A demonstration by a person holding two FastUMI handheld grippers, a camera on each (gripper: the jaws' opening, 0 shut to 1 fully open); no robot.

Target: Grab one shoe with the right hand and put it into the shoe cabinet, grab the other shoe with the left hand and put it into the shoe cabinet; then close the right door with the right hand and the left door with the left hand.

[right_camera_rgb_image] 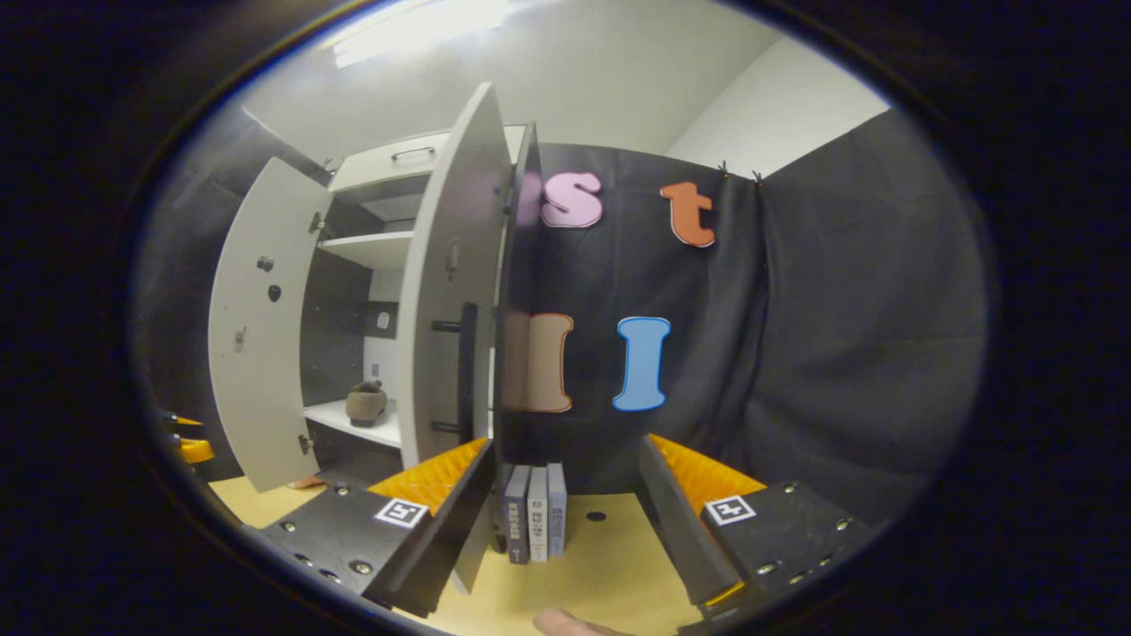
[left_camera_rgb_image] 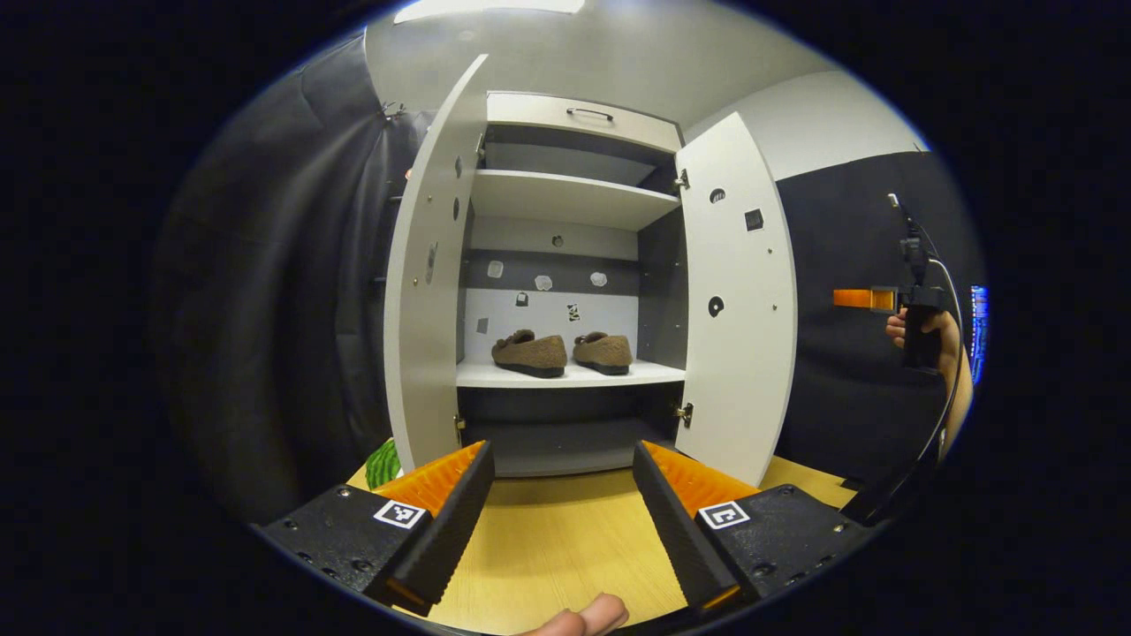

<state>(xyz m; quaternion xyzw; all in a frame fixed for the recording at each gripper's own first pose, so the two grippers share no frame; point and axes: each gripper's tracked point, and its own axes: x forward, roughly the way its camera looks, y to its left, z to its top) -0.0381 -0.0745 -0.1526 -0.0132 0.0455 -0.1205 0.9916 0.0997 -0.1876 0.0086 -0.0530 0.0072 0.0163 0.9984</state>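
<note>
Standing open straight ahead of the left gripper (left_camera_rgb_image: pixel 563 495), the shoe cabinet (left_camera_rgb_image: pixel 565 265) holds two shoes (left_camera_rgb_image: pixel 530 352) (left_camera_rgb_image: pixel 603 350) side by side on its middle shelf (left_camera_rgb_image: pixel 570 374), both brown and fuzzy with dark soles. Two doors (left_camera_rgb_image: pixel 428 291) (left_camera_rgb_image: pixel 738 291) are swung wide. Left gripper gapes empty. The right gripper (right_camera_rgb_image: pixel 565 495), also spread and empty, has the right door's edge (right_camera_rgb_image: pixel 455 300) just ahead-left, three books (right_camera_rgb_image: pixel 535 523) between its fingers.
</note>
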